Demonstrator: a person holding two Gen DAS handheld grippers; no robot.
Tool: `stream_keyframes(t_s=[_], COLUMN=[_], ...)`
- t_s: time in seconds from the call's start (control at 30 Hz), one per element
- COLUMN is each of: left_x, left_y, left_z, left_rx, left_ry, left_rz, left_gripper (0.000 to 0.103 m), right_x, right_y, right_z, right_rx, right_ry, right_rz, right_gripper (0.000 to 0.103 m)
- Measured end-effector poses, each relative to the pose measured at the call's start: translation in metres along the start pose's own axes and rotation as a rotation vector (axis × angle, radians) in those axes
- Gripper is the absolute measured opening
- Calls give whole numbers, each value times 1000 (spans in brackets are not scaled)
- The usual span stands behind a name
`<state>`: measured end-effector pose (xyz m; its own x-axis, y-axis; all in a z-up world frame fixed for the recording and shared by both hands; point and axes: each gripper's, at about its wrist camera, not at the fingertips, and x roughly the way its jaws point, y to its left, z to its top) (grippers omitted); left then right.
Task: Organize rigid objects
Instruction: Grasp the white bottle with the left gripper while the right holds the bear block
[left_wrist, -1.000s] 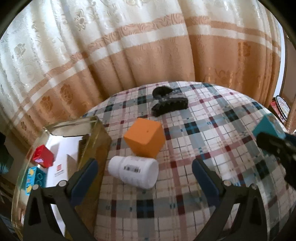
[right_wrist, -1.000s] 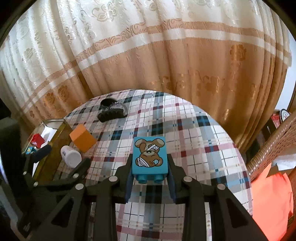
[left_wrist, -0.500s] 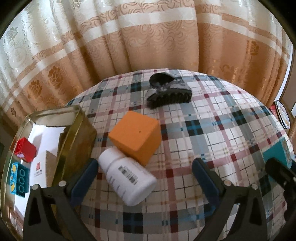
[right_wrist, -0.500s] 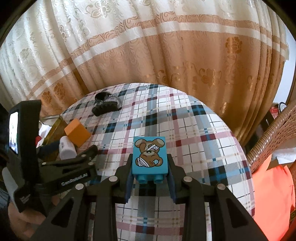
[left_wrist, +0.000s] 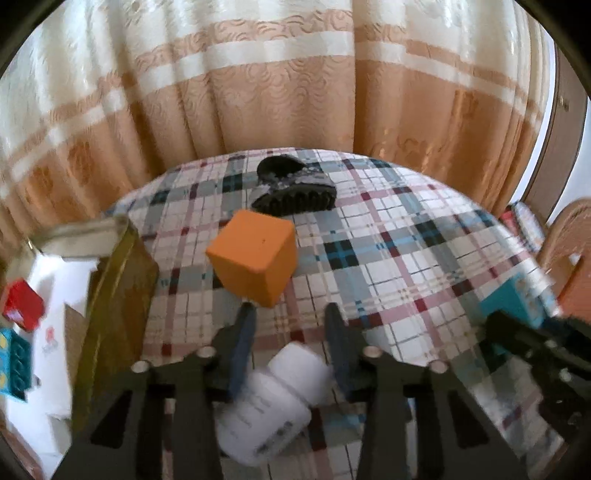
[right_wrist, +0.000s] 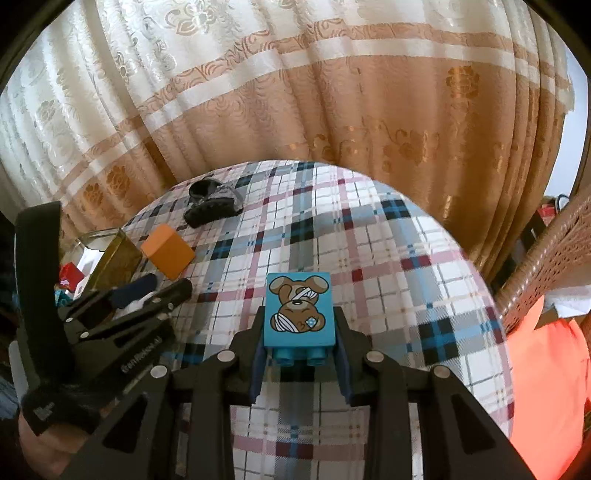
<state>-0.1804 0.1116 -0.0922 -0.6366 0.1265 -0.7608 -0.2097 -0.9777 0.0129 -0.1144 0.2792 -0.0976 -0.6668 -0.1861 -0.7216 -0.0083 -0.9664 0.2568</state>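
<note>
Showing bear print, R view only

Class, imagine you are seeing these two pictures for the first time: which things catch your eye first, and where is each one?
First comes the blue toy block with a bandaged bear, clamped in the right gripper above the plaid tablecloth. Next, the orange cube sits mid-table, just ahead of the left gripper, whose fingers flank a white bottle lying on its side. Behind the cube lies a black hair clip.
</note>
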Motion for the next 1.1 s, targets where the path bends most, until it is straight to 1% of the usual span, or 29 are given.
stream_keyframes(t_s=[0.03, 0.1, 0.17, 0.23, 0.33, 0.37, 0.43, 0.53, 0.6, 0.73, 0.87, 0.97, 1.07, 1.1], left_x=[-2, -8, -16, -22, -34, -37, -45, -52, -53, -56, -69, -82, -87, -87], left_y=[2, 3, 5, 7, 7, 8, 9, 12, 15, 23, 24, 31, 35, 35], left_z=[-3, -11, -19, -25, -33, -34, -37, -41, -44, -46, -50, -53, -57, -58], left_rx=[-16, -21, -32, -45, -52, -56, -75, -88, -99, -156, -145, -157, -159, -152], left_ry=[-1, -3, -6, 0, -11, -16, -22, -22, -17, -6, -33, -61, -66, -65], left_rz=[-18, -35, -69, -107, -138, -156, -210, -243, -248, -303, -330, -330, -367, -365], left_gripper=[34, 30, 20, 19, 18, 13, 13, 13, 13, 13, 13, 13, 13, 13], right_x=[0, -1, -5, -11, -11, -11, -12, -16, -17, -17, -16, -15, -14, -14], right_y=[1, 2, 2, 2, 2, 2, 1, 1, 1, 0, -2, -2, -2, -3], right_z=[-2, -7, -9, -12, -17, -19, -24, -26, -27, -28, -29, -29, -29, -29], right_rx=[4, 13, 27, 41, 57, 66, 80, 87, 87, 96, 103, 105, 108, 111], right_ry=[4, 8, -5, -22, -12, -10, -9, -18, -21, -22, -20, -16, -16, -16], right_rz=[1, 4, 10, 10, 26, 30, 39, 41, 34, 38, 40, 44, 45, 47], right_gripper=[34, 34, 34, 34, 34, 34, 34, 34, 34, 34, 34, 34, 34, 34])
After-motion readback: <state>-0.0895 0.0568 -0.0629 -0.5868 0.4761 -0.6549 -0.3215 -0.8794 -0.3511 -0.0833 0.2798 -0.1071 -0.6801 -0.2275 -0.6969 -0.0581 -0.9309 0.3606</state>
